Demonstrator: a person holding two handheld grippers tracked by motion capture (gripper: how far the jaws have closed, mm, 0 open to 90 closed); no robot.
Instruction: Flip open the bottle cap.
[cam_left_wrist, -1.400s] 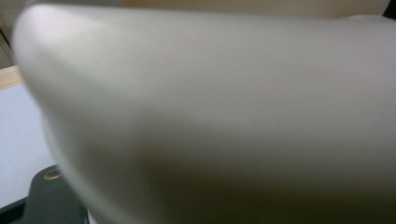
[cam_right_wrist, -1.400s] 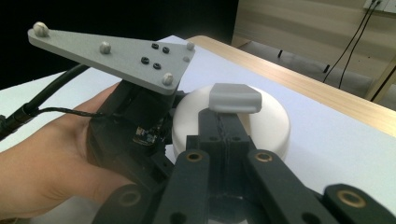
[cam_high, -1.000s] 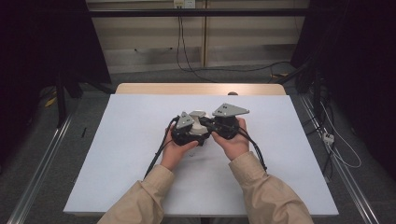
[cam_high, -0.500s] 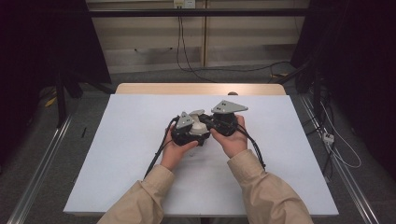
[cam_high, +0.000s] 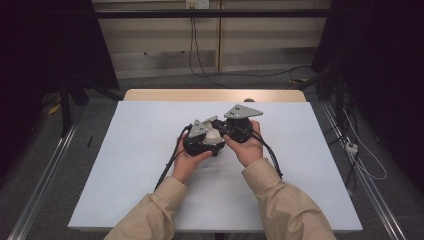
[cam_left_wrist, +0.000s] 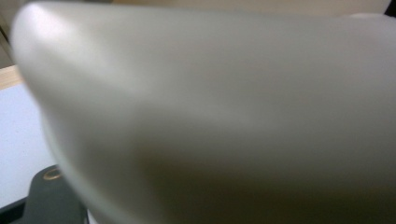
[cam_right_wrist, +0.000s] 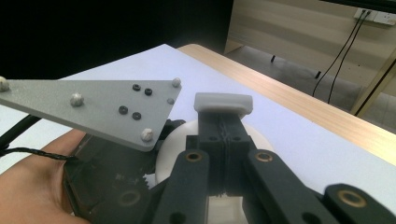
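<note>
From where I stand, the person's left hand comes first, cupping the left tongs just above the white table. The jaws of those tongs are closed down tight, and a pale, rounded white object sits right against them; in the left gripper view that object looms so close that it blurs, so I judge the left tongs have it pinched, though the pads themselves are hidden from me.

Moving right, the object lies in the small gap between the two tools, raised off the table and held near the middle of it. The right tongs, carried in the right hand, meet it from the other side. In the right gripper view the jaws of the right tongs are drawn fully together, a white pad showing at their tip, with the rounded white body just under and behind them and the grey plate of the other tool beside it. They seem to press against the object rather than enclose it.

As for progress, the object is already lifted and brought between both tools. Whatever joining, twisting or separating is meant looks unfinished; the piece appears whole and nothing has been set down.
</note>
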